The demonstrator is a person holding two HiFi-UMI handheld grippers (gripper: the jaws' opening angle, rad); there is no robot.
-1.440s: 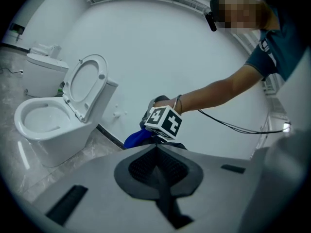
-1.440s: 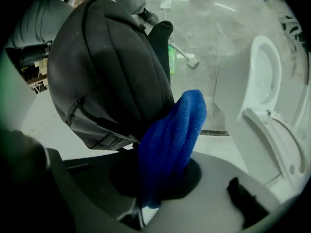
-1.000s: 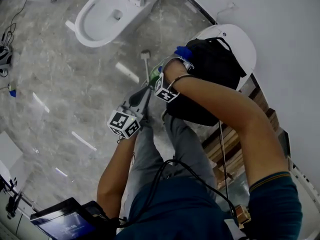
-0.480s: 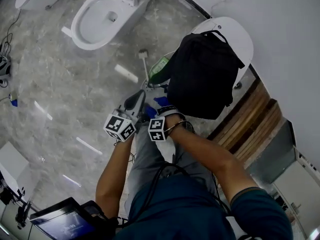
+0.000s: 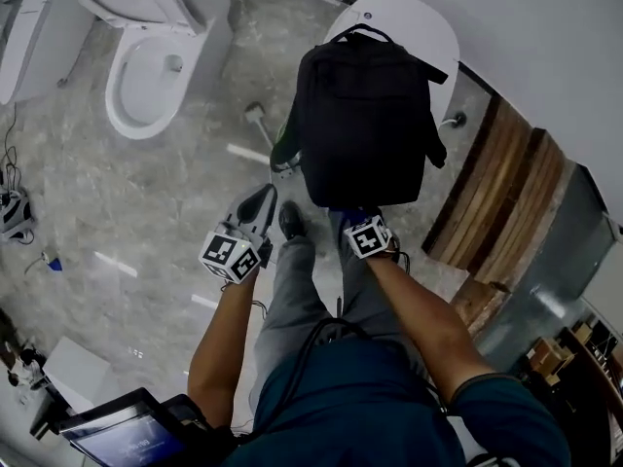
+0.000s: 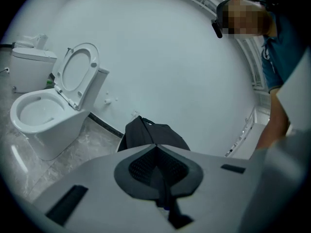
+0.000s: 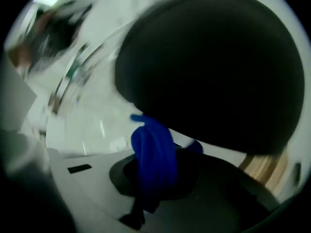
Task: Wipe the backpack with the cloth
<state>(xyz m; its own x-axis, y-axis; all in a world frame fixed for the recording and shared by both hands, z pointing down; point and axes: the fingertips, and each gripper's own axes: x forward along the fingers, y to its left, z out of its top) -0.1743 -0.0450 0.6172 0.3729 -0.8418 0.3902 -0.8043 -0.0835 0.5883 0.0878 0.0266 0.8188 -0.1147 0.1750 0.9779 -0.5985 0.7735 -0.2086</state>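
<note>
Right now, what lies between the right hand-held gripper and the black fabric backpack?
In the right gripper view, only the crumpled blue cloth, clamped in the right hand-held gripper, stands up toward the black fabric backpack; whether they touch is unclear.

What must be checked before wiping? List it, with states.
1. Cloth gripped: ok, the right gripper is shut on it.
2. Left gripper empty: ok, jaws together, nothing between them.
3. Backpack resting on the lid: ok.
4. Backpack steadied: not ok, the left gripper is apart from it.
5. Cloth touching the backpack: cannot tell; it sits by the lower edge.
</note>
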